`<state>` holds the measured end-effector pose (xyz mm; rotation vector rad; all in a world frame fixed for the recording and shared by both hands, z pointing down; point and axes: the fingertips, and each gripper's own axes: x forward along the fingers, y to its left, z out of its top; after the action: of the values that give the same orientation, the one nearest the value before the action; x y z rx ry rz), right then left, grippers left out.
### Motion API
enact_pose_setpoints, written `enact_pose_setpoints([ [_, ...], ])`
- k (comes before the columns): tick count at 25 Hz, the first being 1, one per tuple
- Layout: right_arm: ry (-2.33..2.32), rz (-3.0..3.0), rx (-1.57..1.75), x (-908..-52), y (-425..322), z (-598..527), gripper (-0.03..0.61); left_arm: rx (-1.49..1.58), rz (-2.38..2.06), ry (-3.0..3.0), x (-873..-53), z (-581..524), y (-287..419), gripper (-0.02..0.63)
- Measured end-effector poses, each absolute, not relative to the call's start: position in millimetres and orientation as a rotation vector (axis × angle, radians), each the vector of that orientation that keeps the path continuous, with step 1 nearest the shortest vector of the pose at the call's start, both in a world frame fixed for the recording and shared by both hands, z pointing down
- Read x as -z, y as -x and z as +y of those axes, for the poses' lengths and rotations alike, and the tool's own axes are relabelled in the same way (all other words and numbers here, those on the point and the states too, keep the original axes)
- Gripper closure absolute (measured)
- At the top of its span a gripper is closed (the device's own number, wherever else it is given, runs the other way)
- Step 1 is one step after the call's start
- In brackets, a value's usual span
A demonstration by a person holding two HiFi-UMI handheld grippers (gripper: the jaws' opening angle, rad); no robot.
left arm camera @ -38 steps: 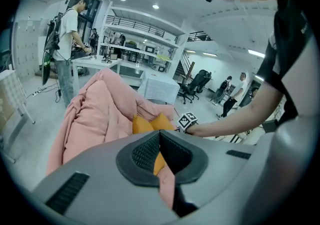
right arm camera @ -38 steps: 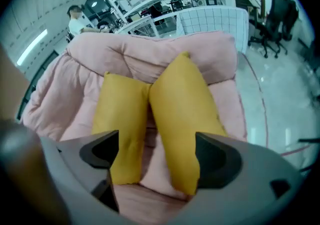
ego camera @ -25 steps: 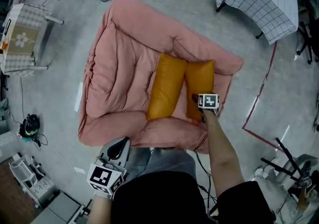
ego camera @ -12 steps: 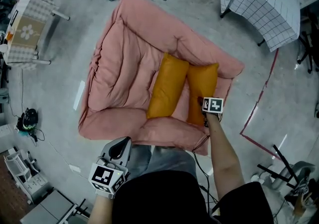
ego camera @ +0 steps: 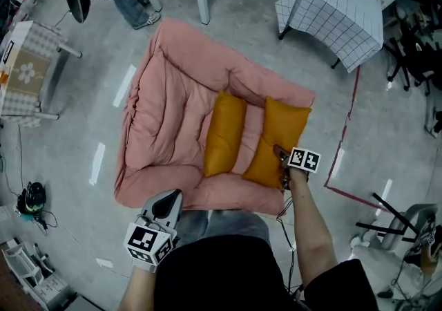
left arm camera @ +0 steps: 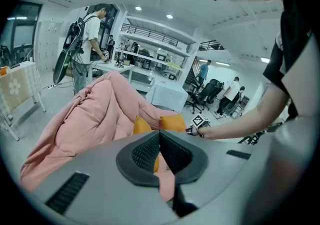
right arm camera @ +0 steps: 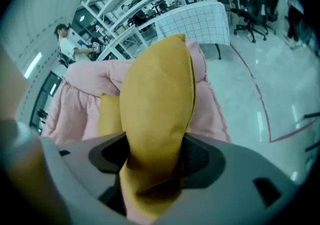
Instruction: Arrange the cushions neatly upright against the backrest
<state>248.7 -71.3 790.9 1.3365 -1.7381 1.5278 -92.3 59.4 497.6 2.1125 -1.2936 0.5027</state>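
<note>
Your right gripper (ego camera: 281, 159) grasps the near edge of a plump orange fabric cushion (ego camera: 277, 138). Its jaws have just been closing on the fabric, and this cushion lies at the right end of the seat of the soft pink padded sofa (ego camera: 166, 102). The second orange cushion (ego camera: 225, 133) lies nearer the sofa's middle, with a strip of pink seat between the two, and your left gripper (ego camera: 166, 204) hangs before the sofa's front edge, clenched on nothing.

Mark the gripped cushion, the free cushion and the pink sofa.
gripped cushion (ego camera: 280, 140): head view, middle of its face
free cushion (ego camera: 226, 133): head view, middle of its face
pink sofa (ego camera: 166, 106): head view, bare padding left of both cushions
</note>
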Motion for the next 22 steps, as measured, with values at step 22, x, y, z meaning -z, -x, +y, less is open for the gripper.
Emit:
enact_pose_setpoints([
  [22,-0.731,-2.08,-1.997,-724,35,-114,0.255,-0.511,-1.337,-2.104,-484,56,174,0.601],
])
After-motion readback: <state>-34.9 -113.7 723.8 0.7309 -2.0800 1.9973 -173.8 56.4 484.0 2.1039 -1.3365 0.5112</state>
